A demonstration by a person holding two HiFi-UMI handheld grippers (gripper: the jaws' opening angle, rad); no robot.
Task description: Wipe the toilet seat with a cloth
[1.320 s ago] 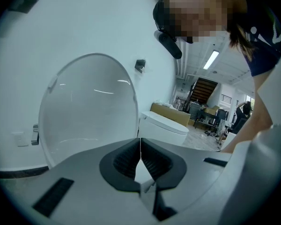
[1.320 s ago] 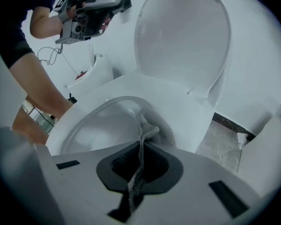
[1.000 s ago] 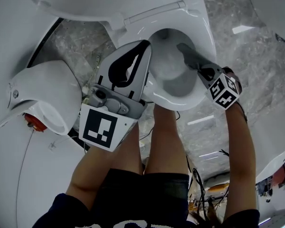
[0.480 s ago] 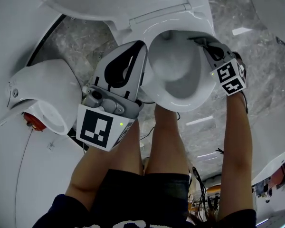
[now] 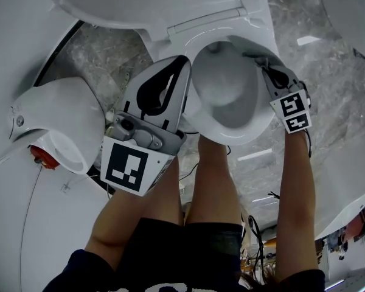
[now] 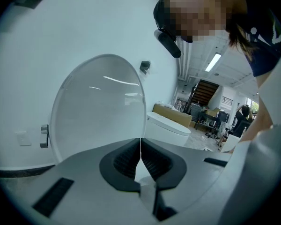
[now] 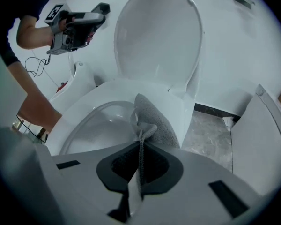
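Grey cloth (image 7: 152, 121): pinched between right gripper (image 7: 140, 161) fingers, its free end lying on the toilet seat (image 7: 86, 108) rim ahead of the fingertips. Left gripper (image 6: 140, 156): fingers pressed together, empty, held beside the bowl.

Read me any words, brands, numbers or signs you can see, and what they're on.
No readable text in any view.
The marker cube on the left hand-held gripper: black-and-white square pattern, no letters.
The marker cube on the right hand-held gripper: same, no letters.
The white print on the person's dark shirt: cut off, unreadable.
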